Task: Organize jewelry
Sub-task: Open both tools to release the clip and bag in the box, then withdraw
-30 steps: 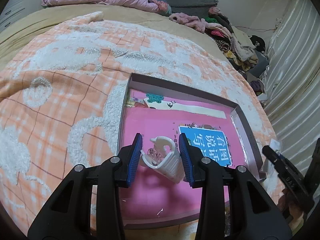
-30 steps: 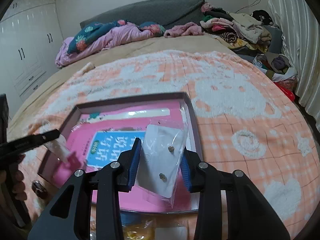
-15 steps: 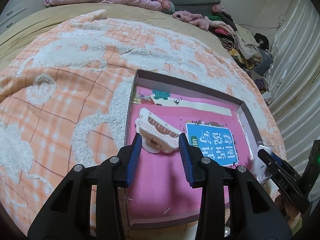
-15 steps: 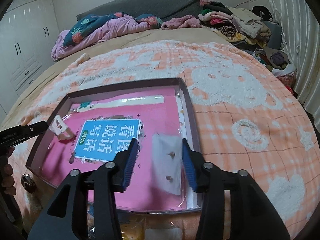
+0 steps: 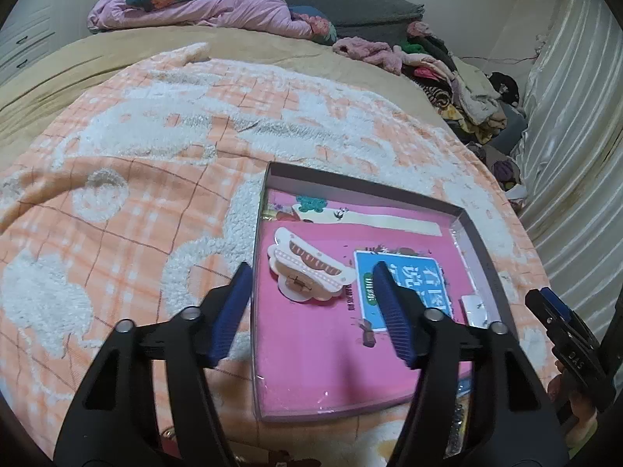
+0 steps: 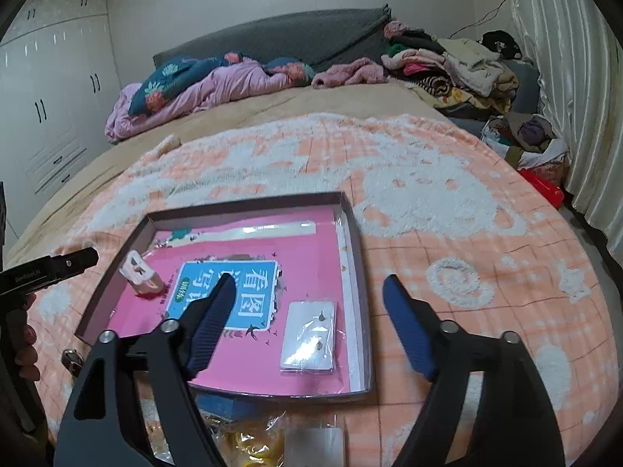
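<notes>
Both grippers, left (image 5: 311,307) and right (image 6: 309,323), are being opened, empty; white-and-pink hair clip (image 5: 307,270) is being shown at twelve o'clock, inside tray (image 5: 481,241)

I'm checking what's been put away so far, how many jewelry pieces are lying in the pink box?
2. A hair clip lies near the left wall of the box; a small packet of earrings lies by the right wall. Nothing else shows inside.

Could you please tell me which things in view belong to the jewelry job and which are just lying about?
Job:
hair clip
earring card
box tray
left gripper and right gripper, jaws opening, nothing between

Lying about:
quilt
clothes pile
blanket
</notes>
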{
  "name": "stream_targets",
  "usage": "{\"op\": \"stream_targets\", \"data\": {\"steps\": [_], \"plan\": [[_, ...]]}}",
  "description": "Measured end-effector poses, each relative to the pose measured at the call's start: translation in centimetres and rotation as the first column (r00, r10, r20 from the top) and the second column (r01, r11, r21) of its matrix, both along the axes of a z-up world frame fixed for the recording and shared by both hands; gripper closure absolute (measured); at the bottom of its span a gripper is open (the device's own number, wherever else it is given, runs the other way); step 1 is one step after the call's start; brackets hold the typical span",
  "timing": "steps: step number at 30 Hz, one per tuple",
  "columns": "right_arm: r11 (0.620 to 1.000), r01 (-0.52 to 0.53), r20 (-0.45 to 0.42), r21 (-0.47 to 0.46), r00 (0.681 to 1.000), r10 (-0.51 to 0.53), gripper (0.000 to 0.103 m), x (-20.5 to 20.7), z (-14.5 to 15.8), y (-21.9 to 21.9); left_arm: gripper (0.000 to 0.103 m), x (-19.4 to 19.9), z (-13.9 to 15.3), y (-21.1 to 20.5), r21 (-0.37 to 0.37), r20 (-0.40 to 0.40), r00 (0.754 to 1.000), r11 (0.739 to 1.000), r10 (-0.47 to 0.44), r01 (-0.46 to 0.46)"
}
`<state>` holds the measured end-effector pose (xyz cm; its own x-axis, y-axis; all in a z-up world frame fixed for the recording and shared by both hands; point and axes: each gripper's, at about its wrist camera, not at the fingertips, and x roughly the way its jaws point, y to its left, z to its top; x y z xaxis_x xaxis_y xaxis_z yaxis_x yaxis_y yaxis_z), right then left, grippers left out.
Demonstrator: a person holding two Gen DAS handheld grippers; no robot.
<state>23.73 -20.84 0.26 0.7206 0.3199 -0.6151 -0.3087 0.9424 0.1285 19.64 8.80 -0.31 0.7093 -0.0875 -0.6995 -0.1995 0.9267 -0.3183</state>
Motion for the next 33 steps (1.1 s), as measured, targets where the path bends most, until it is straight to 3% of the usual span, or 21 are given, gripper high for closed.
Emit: {"op": "stream_targets", "data": {"steps": [3,5,9,11,15,33], "plan": [[1.0,0.004,0.019,0.01,1.0,-0.004,0.017,-0.6,0.8,-0.3,0.041,-0.4,0.7,-0.2,0.004,0.018,1.0,1.0,-0.004,0.004],[1.0,0.006,0.035,0.014,0.999,-0.006,0.015,-1.1,1.4,-0.5,0.031,-0.7,1.2,-0.3,0.006,0.026,1.0,1.0,-0.004,0.004],[0.999,0.005,0.062,0.032,0.998,-0.007,0.014,-2.1,2.4,-1.1,0.025,-1.4,2.1,-0.4,0.002,0.04,0.999,1.0,0.005,-0.005],[0.999,0.009,0.077,0.032,0.997,-0.011,0.014,-2.8,3.0,-1.3,0.017,-1.7,2.7,-0.6,0.016,0.05,0.999,1.0,0.01,-0.011],[1.0,0.009,0.109,0.03,0.994,-0.012,0.014,-4.2,4.1,-1.7,0.014,-2.8,4.2,-1.3,0.057,0.092,0.996,0.998,0.011,-0.016],[1.0,-0.014,0.162,0.022,0.987,0.01,0.012,-8.6,6.6,-2.4,0.014,-7.5,7.1,-2.8,0.112,0.18,0.984,0.994,-0.007,-0.014]]}}
